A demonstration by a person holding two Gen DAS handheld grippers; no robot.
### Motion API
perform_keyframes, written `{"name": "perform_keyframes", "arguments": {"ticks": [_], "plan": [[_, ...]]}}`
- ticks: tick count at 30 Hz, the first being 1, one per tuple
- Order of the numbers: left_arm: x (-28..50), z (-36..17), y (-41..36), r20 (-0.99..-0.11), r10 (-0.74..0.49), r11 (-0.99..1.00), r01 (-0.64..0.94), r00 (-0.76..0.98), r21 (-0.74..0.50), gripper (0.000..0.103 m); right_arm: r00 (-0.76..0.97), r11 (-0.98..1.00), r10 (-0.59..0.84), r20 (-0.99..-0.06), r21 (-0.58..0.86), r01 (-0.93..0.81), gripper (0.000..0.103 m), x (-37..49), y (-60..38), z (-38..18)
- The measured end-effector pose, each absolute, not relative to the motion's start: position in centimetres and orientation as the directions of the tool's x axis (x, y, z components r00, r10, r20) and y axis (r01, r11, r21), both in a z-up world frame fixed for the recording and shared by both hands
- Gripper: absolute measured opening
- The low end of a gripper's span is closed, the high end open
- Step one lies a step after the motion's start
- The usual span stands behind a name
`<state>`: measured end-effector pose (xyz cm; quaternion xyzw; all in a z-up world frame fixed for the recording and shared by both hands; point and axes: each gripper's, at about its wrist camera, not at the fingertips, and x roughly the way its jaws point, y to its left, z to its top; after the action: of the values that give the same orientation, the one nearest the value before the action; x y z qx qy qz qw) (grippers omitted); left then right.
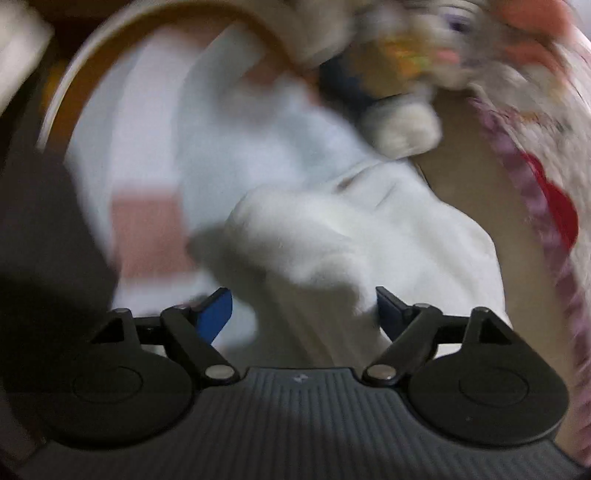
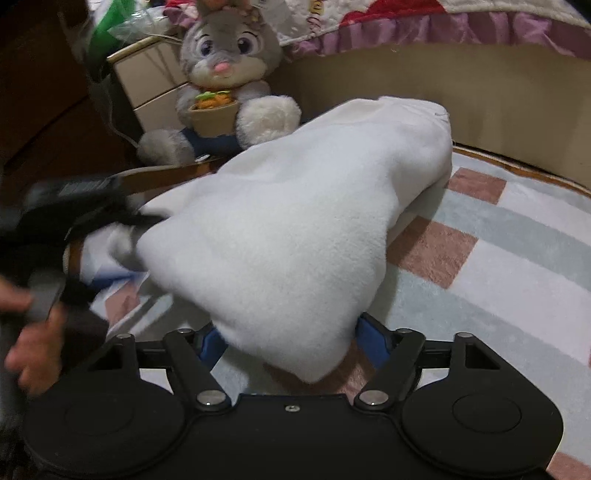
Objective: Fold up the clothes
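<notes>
A white fleece garment [image 2: 288, 206] lies bunched on a checked rug [image 2: 498, 266]. In the right wrist view my right gripper [image 2: 291, 339] has its blue pads wide apart with a corner of the garment between them; the jaws stand open. My left gripper [image 2: 122, 221] shows blurred at the left edge of that view, at the garment's far corner. In the blurred left wrist view my left gripper [image 1: 304, 310] also stands wide, with white garment [image 1: 332, 240] bulging between the pads.
A grey plush rabbit [image 2: 225, 85] sits beyond the garment, next to a beige box [image 2: 147, 81]. A cardboard wall [image 2: 461, 103] borders the rug at the back. A pink-edged quilt [image 2: 443, 26] lies behind. A bare hand [image 2: 29, 332] is at left.
</notes>
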<state>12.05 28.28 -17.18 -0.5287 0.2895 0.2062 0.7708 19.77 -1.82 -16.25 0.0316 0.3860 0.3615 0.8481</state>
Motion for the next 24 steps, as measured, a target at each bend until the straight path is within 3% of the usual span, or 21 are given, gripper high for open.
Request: {"name": "perform_keyframes", "arguments": {"ticks": [3, 5, 8, 12, 13, 14, 16, 18, 19, 22, 24], "plan": [[11.3, -19.7, 29.6, -0.569, -0.091, 0.139, -0.556, 0.817, -0.82, 0.085, 0.42, 0.749, 0.647, -0.637, 0.428, -0.505, 0.074, 20.9, -1.6, -16.3], [12.0, -19.9, 29.9, -0.558, -0.116, 0.144, -0.542, 0.821, -0.828, 0.088, 0.39, 0.711, 0.701, -0.597, 0.546, -0.443, 0.057, 21.3, -2.5, -15.8], [12.4, -19.9, 29.4, -0.502, -0.133, 0.122, -0.488, 0.855, -0.864, 0.1, 0.326, 0.584, 0.804, -0.498, 0.764, -0.273, 0.054, 22.5, -4.4, -15.6], [14.2, -20.4, 29.4, -0.375, -0.156, 0.042, -0.373, 0.914, -0.927, 0.099, 0.273, 0.406, 0.885, -0.377, 0.912, -0.056, 0.054, 23.6, -6.2, -16.4], [14.6, -19.6, 29.7, -0.365, -0.145, 0.097, -0.354, 0.92, -0.93, 0.073, 0.266, 0.377, 0.896, -0.357, 0.926, -0.027, 0.054, 23.8, -6.5, -16.8], [15.1, -18.5, 30.1, -0.357, -0.136, 0.179, -0.332, 0.924, -0.926, 0.025, 0.255, 0.357, 0.905, -0.342, 0.934, -0.015, 0.054, 23.6, -6.5, -17.3], [14.9, -14.0, 29.6, -0.367, -0.054, 0.445, -0.307, 0.929, -0.841, 0.024, 0.233, 0.321, 0.921, -0.312, 0.947, 0.003, 0.054, 23.0, -6.3, -18.3], [14.7, -9.5, 27.6, -0.327, 0.052, 0.693, -0.27, 0.943, -0.669, 0.024, 0.211, 0.284, 0.936, -0.282, 0.959, 0.021, 0.054, 22.3, -6.2, -19.2], [15.0, -9.2, 27.2, -0.341, 0.063, 0.713, -0.282, 0.938, -0.643, 0.024, 0.2, 0.266, 0.943, -0.267, 0.964, 0.031, 0.054, 22.0, -6.1, -19.7], [16.7, -11.1, 27.4, -0.476, 0.051, 0.676, -0.381, 0.878, -0.63, 0.028, 0.188, 0.329, 0.922, -0.337, 0.941, 0.074, 0.055, 21.1, -5.3, -21.6], [17.4, -13.8, 28.2, -0.593, 0.04, 0.634, -0.479, 0.804, -0.607, 0.035, 0.156, 0.437, 0.882, -0.445, 0.896, 0.085, 0.056, 20.5, -5.0, -22.6]]}}
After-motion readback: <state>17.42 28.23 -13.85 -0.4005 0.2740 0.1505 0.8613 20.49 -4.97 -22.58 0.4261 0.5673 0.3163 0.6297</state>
